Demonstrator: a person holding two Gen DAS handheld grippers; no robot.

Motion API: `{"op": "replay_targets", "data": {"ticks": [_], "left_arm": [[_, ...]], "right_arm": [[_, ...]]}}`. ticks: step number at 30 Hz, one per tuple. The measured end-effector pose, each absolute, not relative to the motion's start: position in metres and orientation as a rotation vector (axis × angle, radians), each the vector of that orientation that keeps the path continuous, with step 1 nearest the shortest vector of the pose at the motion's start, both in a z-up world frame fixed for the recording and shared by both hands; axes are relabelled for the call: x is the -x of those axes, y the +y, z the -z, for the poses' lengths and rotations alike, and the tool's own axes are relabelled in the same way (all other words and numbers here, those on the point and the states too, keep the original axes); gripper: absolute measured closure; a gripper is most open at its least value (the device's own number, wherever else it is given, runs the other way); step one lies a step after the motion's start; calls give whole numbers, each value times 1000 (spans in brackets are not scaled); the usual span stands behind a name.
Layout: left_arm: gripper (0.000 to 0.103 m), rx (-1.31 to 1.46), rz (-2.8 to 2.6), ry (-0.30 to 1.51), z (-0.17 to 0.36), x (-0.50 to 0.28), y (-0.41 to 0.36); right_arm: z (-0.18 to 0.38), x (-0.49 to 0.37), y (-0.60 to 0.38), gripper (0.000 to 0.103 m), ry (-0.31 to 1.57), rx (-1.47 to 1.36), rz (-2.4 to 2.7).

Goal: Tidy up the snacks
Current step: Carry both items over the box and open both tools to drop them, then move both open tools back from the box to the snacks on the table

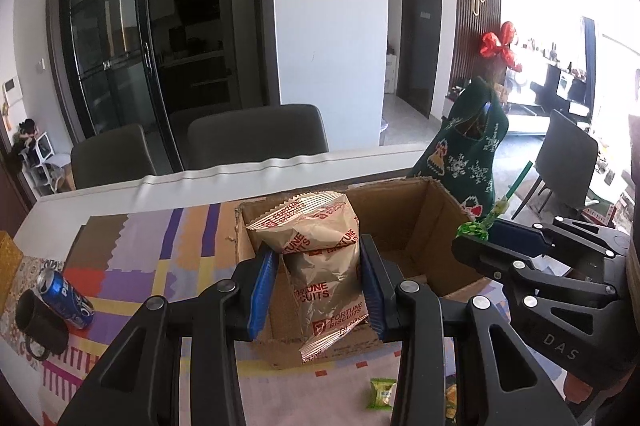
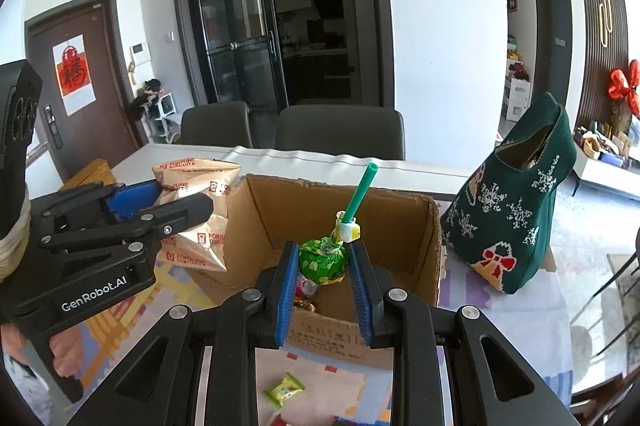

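The left gripper (image 1: 320, 282) clamps one strip of Fortune Biscuits packets (image 1: 320, 266) above the single cardboard box (image 1: 416, 226). The right gripper (image 2: 325, 282) pinches one green lollipop (image 2: 322, 260).

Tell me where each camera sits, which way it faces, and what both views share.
Left wrist: on the left gripper, looking along its fingers at the Fortune Biscuits bags it holds over the cardboard box; the right gripper shows at right.
Right wrist: on the right gripper, facing the green lollipop it holds over the box; the left gripper and bare fingers show at left.
Shared: box, both snacks, green stocking, two chairs.
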State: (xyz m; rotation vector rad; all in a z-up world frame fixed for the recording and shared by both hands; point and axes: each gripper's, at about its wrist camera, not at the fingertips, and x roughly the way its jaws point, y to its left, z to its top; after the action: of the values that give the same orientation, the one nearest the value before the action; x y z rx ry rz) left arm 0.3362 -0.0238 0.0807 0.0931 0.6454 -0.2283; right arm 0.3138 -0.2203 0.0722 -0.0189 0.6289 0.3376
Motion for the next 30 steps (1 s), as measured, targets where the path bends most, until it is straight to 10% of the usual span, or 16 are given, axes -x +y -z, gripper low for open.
{"op": "replay_targets", "data": {"ticks": [5,8,10,30], "left_arm": [[62,-88,219,688,-72,-352,-26],[43,-82,194,712,-69,-355,-25],[37,-79,180,701,-69,-347,-22],[22,-170,204,670,-58,-256,-33]], "right_arm": [[-66,-328,-220,76,649,12,-329],[-62,-335,-221,72,662,11,-323],[-59,-338,-222,45,687,12,-298],[-49,-250,-244,39,644,37,-193]]}}
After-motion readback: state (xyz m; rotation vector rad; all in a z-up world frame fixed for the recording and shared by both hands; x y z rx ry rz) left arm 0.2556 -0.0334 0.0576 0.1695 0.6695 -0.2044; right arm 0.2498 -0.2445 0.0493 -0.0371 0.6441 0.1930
